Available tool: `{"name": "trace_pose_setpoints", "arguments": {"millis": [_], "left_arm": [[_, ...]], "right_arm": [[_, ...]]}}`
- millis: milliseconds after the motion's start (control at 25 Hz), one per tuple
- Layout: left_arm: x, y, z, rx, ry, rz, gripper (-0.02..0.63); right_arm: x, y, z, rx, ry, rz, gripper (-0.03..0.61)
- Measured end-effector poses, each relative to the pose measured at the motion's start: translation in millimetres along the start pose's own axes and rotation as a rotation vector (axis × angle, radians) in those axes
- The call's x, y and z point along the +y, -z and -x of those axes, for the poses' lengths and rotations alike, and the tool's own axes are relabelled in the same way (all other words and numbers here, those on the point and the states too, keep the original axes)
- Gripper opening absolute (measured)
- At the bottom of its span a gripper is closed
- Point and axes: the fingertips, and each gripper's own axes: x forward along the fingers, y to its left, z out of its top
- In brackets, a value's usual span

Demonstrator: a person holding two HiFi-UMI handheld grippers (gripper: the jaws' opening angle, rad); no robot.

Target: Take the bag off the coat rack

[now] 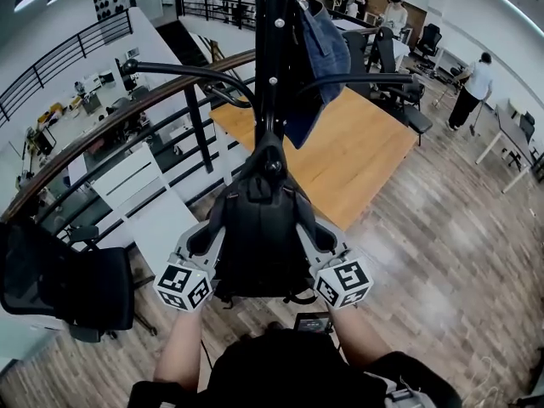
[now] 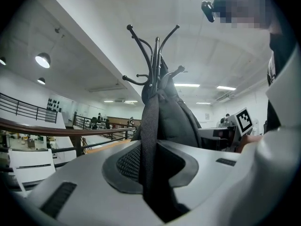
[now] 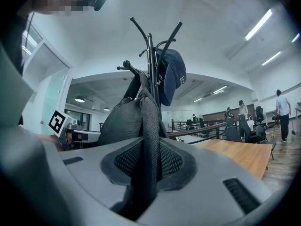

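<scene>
A black backpack (image 1: 259,236) hangs by its top loop on a black coat rack (image 1: 272,58). My left gripper (image 1: 206,238) is at the bag's left side and my right gripper (image 1: 316,238) at its right side. In the left gripper view the jaws of the left gripper (image 2: 150,169) are shut on a black shoulder strap (image 2: 148,126), with the bag's body (image 2: 181,121) and the rack's hooks (image 2: 154,55) beyond. In the right gripper view the right gripper (image 3: 148,167) pinches the other strap (image 3: 150,126) below the bag (image 3: 120,121).
A blue cap (image 1: 325,49) hangs on another hook of the rack, also seen as the cap (image 3: 172,74). A railing (image 1: 127,117) runs at the left, a wooden table (image 1: 357,151) lies behind the rack, and a black office chair (image 1: 59,283) stands at the lower left. People stand far off.
</scene>
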Motion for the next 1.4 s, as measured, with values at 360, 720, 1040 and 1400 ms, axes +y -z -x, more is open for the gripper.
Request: {"name": "trace_pose_setpoints", "arguments": {"millis": [360, 720, 1040, 1400], "left_arm": [[-12.7, -14.6, 13.6, -0.036, 0.045, -0.041, 0.067], [-21.6, -37.1, 16.6, -0.060, 0.072, -0.059, 0.062], [-26.2, -57.2, 17.5, -0.094, 0.089, -0.047, 0.060], [-33.1, -88.2, 21.1, -0.143, 0.117, -0.056, 0.058]], "right_arm": [[1.6, -11.9, 9.9, -0.034, -0.017, -0.028, 0.063], [3.2, -34.2, 13.2, -0.079, -0.033, -0.017, 0.058], [3.8, -60.8, 17.1, -0.124, -0.027, -0.001, 0.058], [11.5, -97.2, 24.6, -0.188, -0.025, 0.031, 0.057]]}}
